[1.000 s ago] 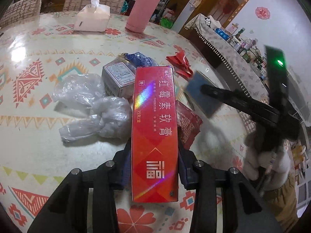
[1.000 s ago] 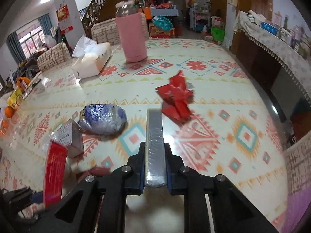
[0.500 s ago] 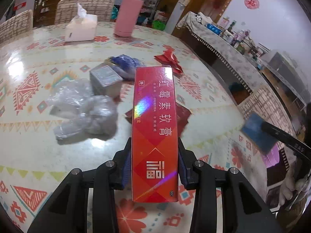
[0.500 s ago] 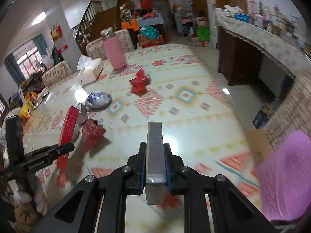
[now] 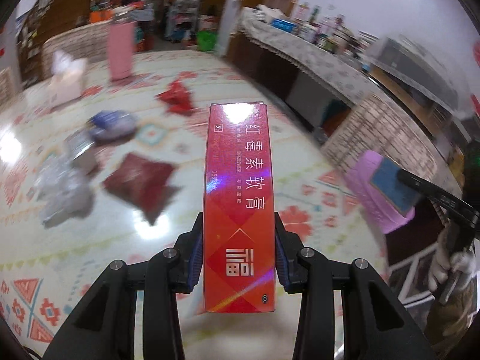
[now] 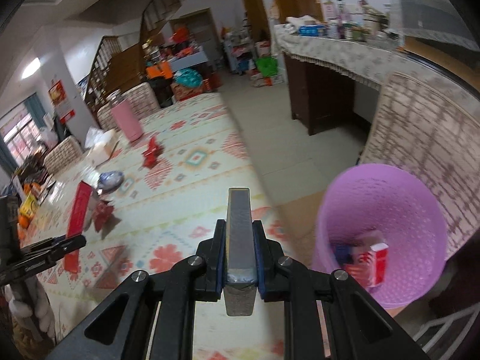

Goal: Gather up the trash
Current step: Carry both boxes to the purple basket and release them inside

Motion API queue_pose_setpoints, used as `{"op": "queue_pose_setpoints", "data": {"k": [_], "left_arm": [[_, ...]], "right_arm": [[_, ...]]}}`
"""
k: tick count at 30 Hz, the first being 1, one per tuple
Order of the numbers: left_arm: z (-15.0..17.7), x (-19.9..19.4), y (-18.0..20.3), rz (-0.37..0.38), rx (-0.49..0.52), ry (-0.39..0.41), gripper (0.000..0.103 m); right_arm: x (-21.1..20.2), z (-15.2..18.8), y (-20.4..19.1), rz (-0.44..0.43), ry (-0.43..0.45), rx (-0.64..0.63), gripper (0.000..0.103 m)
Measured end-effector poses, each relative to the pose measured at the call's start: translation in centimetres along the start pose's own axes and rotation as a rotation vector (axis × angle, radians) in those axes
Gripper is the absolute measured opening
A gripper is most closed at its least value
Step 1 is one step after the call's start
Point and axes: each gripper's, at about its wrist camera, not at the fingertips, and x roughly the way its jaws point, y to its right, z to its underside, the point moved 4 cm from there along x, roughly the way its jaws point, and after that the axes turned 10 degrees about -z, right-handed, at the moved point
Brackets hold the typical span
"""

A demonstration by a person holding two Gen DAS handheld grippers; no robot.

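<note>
My left gripper [image 5: 238, 252] is shut on a long red box [image 5: 239, 198] with Chinese lettering, held above the patterned table [image 5: 168, 249]. My right gripper [image 6: 239, 255] is shut on a thin grey-blue box [image 6: 239, 228], held near the table's right edge beside a purple waste bin [image 6: 381, 207] that stands off the table. The bin holds red cartons [image 6: 376, 264]. In the left wrist view the right gripper's box [image 5: 393, 184] hangs over the bin [image 5: 364, 180]. Trash on the table: a dark red wrapper [image 5: 139, 180], a crumpled clear bag [image 5: 63, 192], a blue-white pouch [image 5: 112, 121], a red paper scrap [image 5: 177, 100].
A pink flask [image 5: 121, 49] and a white tissue box [image 5: 67, 82] stand at the table's far side. A small grey carton [image 5: 79, 147] lies by the bags. A dark sideboard with a lace cloth [image 6: 339, 54] stands across a tiled floor to the right. Chairs ring the table.
Both grippers have swung right, away from the trash pile, each keeping its box. The right gripper now hangs beside the purple bin, which has come fully into its view.
</note>
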Motion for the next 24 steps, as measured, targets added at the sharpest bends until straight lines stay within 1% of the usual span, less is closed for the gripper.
{"op": "queue_pose_setpoints", "data": {"k": [7, 14, 18, 24], "left_arm": [[-2.1, 2.2, 9.2, 0.093, 0.127, -0.039, 0.039], [-4.2, 4.7, 18.3, 0.18, 0.219, -0.084, 0.039], [-5.2, 6.3, 23.1, 0.224, 0.262, -0.112, 0.039], [-6.2, 7.9, 28.7, 0.266, 0.309, -0.129, 0.039]], "right_arm": [[-3.2, -0.5, 6.8, 0.07, 0.067, 0.083, 0.018], [-5.1, -0.8, 12.7, 0.104, 0.098, 0.166, 0.018], [-5.6, -0.8, 15.4, 0.108, 0.11, 0.21, 0.018], [-5.8, -1.3, 17.9, 0.113, 0.12, 0.241, 0.018]]}}
